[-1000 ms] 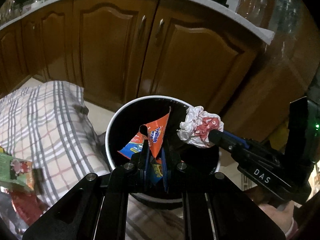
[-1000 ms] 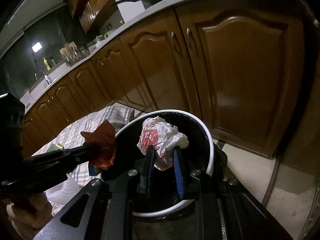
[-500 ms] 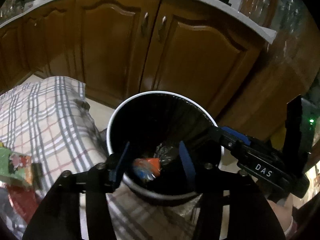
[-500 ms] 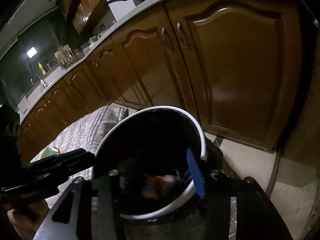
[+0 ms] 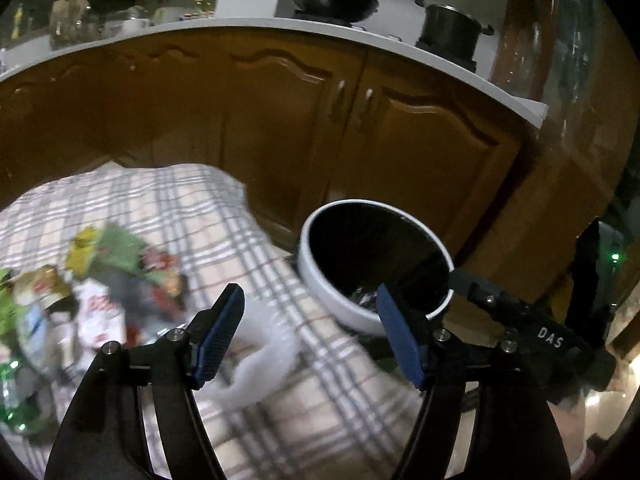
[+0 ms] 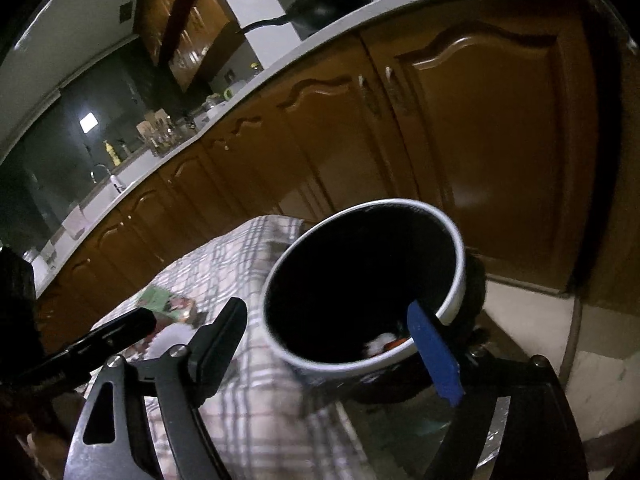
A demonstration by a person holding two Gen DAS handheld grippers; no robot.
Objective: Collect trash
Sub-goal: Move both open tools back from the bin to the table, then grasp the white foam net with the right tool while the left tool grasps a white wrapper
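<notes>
Left gripper (image 5: 308,312): fingers opening, empty.
Right gripper (image 6: 328,336): fingers opening, empty.
Bin (image 5: 320,276): beside desk edge.
Wrappers (image 5: 100,280): on desk (image 5: 224,216).

- The pile of wrappers (image 5: 100,300) on the checked cloth (image 5: 192,208) is smeared by motion; its prints and labels cannot be read
- Inside the dark bin (image 6: 456,280), only a white and orange scrap (image 6: 386,344) shows, too blurred to identify
- The bin's base is hidden behind the right gripper's blue pad (image 6: 434,356)

Glossy wooden cabinet doors (image 5: 280,128)
</notes>
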